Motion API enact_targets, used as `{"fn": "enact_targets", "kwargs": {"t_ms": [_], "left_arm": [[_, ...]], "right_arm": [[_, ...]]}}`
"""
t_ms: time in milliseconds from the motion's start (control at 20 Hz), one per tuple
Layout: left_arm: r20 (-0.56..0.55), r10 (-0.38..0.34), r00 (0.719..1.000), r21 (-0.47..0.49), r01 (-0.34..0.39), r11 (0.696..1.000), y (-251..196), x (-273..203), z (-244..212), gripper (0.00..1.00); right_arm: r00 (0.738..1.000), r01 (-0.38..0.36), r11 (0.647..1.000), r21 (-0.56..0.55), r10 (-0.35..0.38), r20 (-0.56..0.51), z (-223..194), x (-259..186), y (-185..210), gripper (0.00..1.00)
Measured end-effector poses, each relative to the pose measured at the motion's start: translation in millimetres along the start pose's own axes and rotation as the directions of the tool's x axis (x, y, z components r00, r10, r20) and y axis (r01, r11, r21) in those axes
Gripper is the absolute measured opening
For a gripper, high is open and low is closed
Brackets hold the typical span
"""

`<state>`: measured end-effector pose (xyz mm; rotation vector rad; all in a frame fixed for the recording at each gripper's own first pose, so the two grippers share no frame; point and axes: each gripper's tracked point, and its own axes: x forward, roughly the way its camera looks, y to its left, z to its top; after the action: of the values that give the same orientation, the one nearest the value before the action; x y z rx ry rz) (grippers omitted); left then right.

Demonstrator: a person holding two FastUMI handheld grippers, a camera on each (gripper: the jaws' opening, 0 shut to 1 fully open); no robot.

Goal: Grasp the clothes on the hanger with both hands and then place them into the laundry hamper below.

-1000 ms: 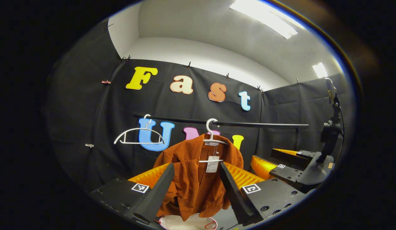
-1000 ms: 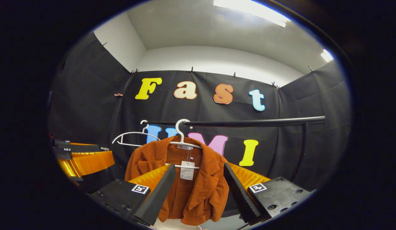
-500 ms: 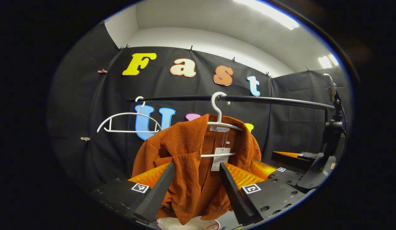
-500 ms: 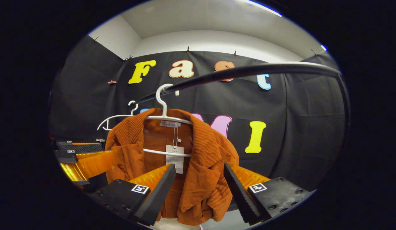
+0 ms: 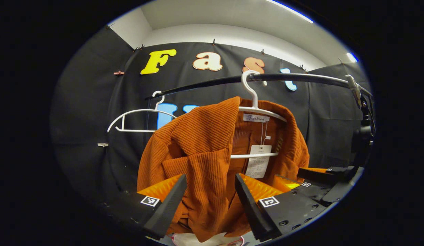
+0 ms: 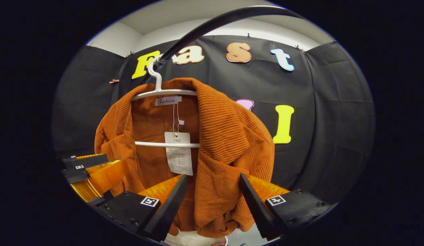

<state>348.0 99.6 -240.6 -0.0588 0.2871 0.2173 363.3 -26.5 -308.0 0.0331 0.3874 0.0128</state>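
Observation:
A rust-orange ribbed jacket (image 5: 201, 147) (image 6: 225, 136) hangs on a white hanger (image 5: 254, 102) (image 6: 159, 89) from a black rail (image 5: 301, 78) (image 6: 212, 24). A paper tag (image 5: 258, 160) (image 6: 179, 155) dangles inside the collar. My left gripper (image 5: 210, 201) is open, its fingers standing either side of the jacket's left front panel, close to the cloth. My right gripper (image 6: 212, 201) is open too, in front of the jacket's right front panel. The right gripper (image 5: 318, 179) appears at the right of the left gripper view, and the left gripper (image 6: 89, 171) at the left of the right gripper view. A white hamper rim (image 5: 208, 239) (image 6: 191, 239) peeks out below the hem.
An empty white hanger (image 5: 136, 118) hangs on the same rail to the left of the jacket. The black cloth wall stands close behind the rail. A camera mount on a black stand (image 5: 360, 130) rises at the far right of the left gripper view.
Both grippers have moved closer to the jacket and upward; the jacket looks much larger and the rail now sits higher in both views. Both jaws stay open.

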Motion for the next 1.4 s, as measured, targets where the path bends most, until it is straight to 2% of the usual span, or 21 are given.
{"fn": "enact_targets", "kwargs": {"t_ms": [350, 450, 500, 550, 600, 650, 700, 800, 900, 1050, 1300, 1350, 1400], "left_arm": [[-0.017, 0.038, 0.999, -0.005, -0.038, 0.999, 2.3, 26.9, -12.3, 0.9], [-0.015, 0.037, 0.999, -0.007, -0.037, 0.999, 0.2, 36.6, -14.7, 0.9], [-0.015, 0.037, 0.999, -0.007, -0.037, 0.999, 2.0, 41.2, -15.6, 0.9], [-0.017, 0.024, 1.0, -0.011, -0.024, 1.0, 1.1, 46.9, -16.1, 0.89], [-0.022, 0.01, 1.0, -0.016, -0.01, 1.0, -1.2, 51.6, -18.1, 0.84], [-0.024, 0.011, 1.0, -0.019, -0.011, 1.0, 0.7, 53.8, -17.4, 0.65], [-0.023, 0.05, 0.998, -0.02, -0.051, 0.999, 9.9, 53.6, -17.0, 0.46], [-0.032, 0.041, 0.999, -0.04, -0.042, 0.998, 20.4, 69.5, -3.4, 0.08], [-0.037, 0.058, 0.998, -0.029, -0.059, 0.998, 32.4, 67.8, -0.1, 0.05], [-0.05, 0.085, 0.995, -0.036, -0.087, 0.996, 50.0, 56.4, 7.3, 0.05], [-0.008, 0.149, 0.989, -0.048, -0.149, 0.988, 80.3, 29.2, 40.3, 0.05], [0.009, 0.164, 0.986, -0.04, -0.163, 0.986, 85.3, 24.8, 48.1, 0.05], [0.025, 0.181, 0.983, -0.037, -0.18, 0.983, 91.4, 22.2, 56.9, 0.05]], "right_arm": [[1.0, 0.001, 1.0, 0.011, -0.001, -0.001, -4.3, 26.3, -7.4, 0.98], [0.999, 0.037, 0.999, -0.018, -0.036, 0.023, -2.9, 37.0, -17.6, 0.95], [0.999, 0.042, 0.999, -0.03, -0.041, 0.026, -2.7, 43.2, -21.2, 0.69], [0.999, 0.033, 0.999, -0.033, -0.032, 0.027, -0.6, 46.3, -20.8, 0.63], [1.0, 0.004, 0.999, -0.033, -0.004, 0.03, 2.5, 48.9, -15.8, 0.65], [1.0, 0.005, 0.999, -0.047, -0.004, 0.029, 1.3, 53.0, -18.1, 0.67], [0.999, 0.013, 0.998, -0.068, -0.01, 0.043, 5.1, 59.0, -24.3, 0.48], [0.998, -0.021, 0.997, -0.075, 0.025, 0.05, 7.1, 63.8, -29.0, 0.18], [0.997, -0.054, 0.997, -0.054, 0.057, 0.045, 7.7, 65.1, -36.3, 0.18], [0.996, -0.067, 0.998, -0.02, 0.068, 0.066, 16.0, 58.6, -59.9, 0.18], [0.982, -0.123, 0.991, 0.056, 0.114, 0.148, 39.5, 45.9, -81.7, 0.18], [0.978, -0.129, 0.989, 0.067, 0.116, 0.174, 49.4, 44.5, -88.8, 0.14], [0.971, -0.144, 0.985, 0.091, 0.123, 0.207, 62.5, 42.1, -94.1, 0.18]]}}
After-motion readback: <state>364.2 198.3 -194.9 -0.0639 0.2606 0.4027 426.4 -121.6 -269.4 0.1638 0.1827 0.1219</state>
